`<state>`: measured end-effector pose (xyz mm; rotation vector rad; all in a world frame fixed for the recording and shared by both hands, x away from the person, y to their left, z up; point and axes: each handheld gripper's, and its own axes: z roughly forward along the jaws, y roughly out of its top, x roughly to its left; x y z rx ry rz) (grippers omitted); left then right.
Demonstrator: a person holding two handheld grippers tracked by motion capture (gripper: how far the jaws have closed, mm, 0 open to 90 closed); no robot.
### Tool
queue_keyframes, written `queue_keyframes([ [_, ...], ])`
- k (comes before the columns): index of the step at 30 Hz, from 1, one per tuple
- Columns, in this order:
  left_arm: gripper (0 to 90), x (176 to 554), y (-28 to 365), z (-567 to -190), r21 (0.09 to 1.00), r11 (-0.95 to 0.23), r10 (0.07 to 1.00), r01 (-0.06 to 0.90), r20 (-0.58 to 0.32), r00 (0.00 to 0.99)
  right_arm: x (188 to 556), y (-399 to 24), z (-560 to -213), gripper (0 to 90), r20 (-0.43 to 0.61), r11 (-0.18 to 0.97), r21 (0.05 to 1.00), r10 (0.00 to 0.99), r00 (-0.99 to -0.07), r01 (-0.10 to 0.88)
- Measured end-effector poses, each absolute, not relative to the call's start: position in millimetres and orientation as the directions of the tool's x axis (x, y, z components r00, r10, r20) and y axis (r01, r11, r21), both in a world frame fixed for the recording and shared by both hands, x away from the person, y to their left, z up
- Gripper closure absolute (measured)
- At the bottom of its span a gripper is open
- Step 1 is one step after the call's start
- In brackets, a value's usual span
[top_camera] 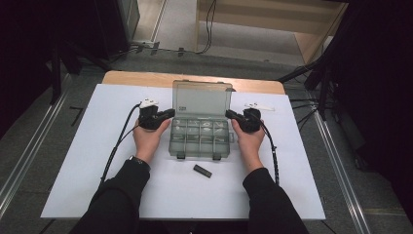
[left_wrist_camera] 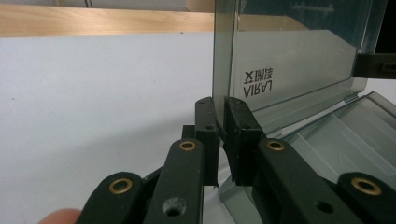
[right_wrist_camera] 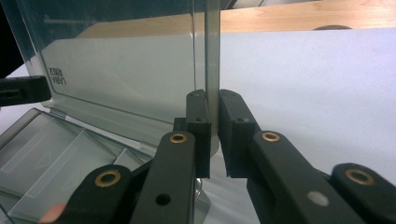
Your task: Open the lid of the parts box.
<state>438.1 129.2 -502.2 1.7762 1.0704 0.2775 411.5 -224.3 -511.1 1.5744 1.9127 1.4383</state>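
Observation:
A clear grey plastic compartment box [top_camera: 199, 141] sits mid-table, its lid [top_camera: 202, 100] standing upright at the back. My left gripper [top_camera: 171, 113] is shut on the lid's left edge, and my right gripper [top_camera: 228, 113] is shut on its right edge. In the left gripper view the jaws of the left gripper [left_wrist_camera: 223, 105] pinch the lid [left_wrist_camera: 299, 56] edge just above the tray [left_wrist_camera: 345, 149]. The right gripper view shows the right gripper [right_wrist_camera: 212, 100] clamping the lid [right_wrist_camera: 130, 65] edge the same way, with the compartments [right_wrist_camera: 56, 154] below left.
A small black block [top_camera: 202, 170] lies on the white table top [top_camera: 146, 190] just in front of the box. A wooden strip [top_camera: 146, 78] runs along the table's far edge. Cables trail from both grippers toward the person.

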Motion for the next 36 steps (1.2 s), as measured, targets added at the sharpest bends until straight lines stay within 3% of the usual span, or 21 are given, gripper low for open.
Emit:
queue_keyframes([
  [14,81.6,442.8,131.4,-503.6,0.809,-0.069,0.759,0.584,-0.337,0.557,418.1,-230.3,-518.3,80.6,0.455,-0.154,0.762,0.819,-0.35,0.629],
  [36,77.5,444.9,132.8,-506.6,0.785,-0.063,0.746,0.616,-0.373,0.551,423.4,-230.4,-521.4,78.1,0.476,-0.161,0.728,0.818,-0.322,0.667],
])
